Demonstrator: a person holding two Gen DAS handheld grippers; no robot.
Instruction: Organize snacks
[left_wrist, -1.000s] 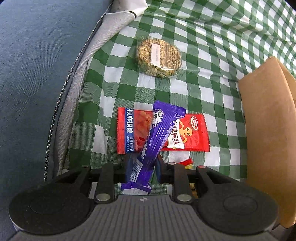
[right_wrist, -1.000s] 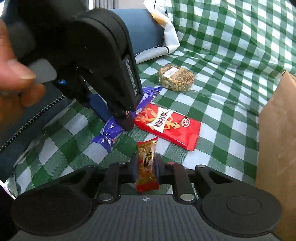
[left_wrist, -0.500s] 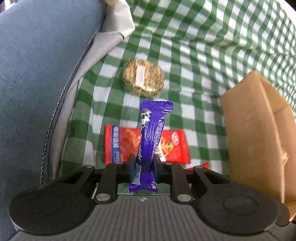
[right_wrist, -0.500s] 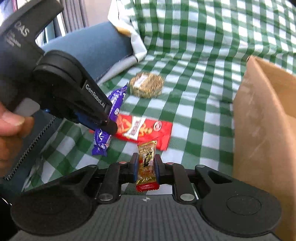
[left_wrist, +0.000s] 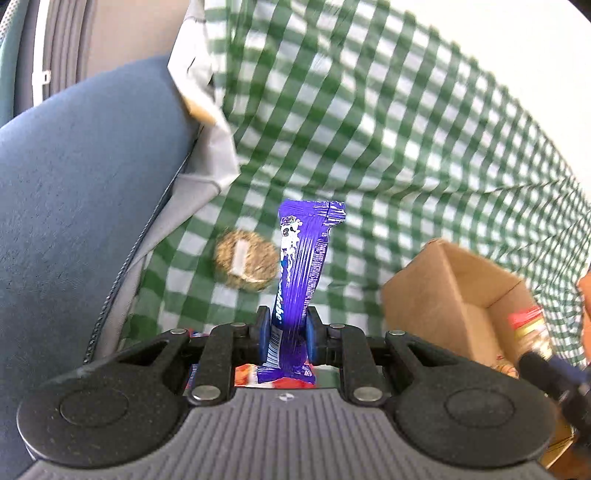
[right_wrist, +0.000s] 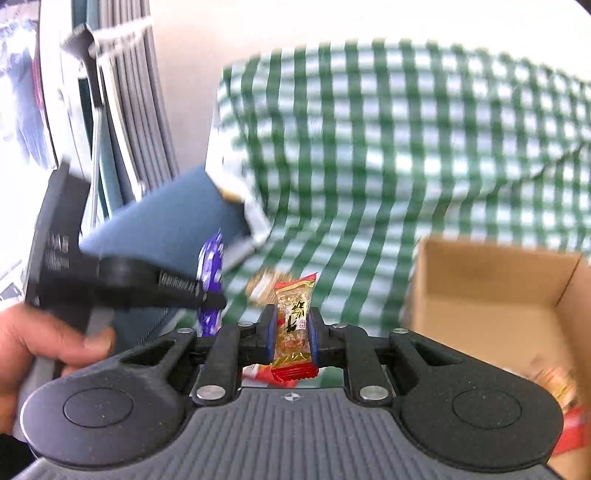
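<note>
My left gripper (left_wrist: 283, 334) is shut on a purple chocolate bar (left_wrist: 301, 266) and holds it upright above the green checked cloth (left_wrist: 369, 147). My right gripper (right_wrist: 291, 332) is shut on a small red and gold snack bar (right_wrist: 293, 321), lifted beside an open cardboard box (right_wrist: 487, 291). The box also shows at the right of the left wrist view (left_wrist: 454, 295), with the right gripper's snack bar (left_wrist: 528, 325) over it. A round grain cake (left_wrist: 245, 260) lies on the cloth. A red snack packet (left_wrist: 247, 371) peeks out under the left gripper.
A blue cushion (left_wrist: 81, 192) with a grey zipped edge lies left of the cloth. Several wrapped snacks (right_wrist: 554, 380) lie inside the box. The left gripper (right_wrist: 122, 284) and the hand holding it fill the left of the right wrist view.
Both grippers have risen from the cloth with their snacks and tilted up. The right gripper has moved toward the box, whose open inside now shows.
</note>
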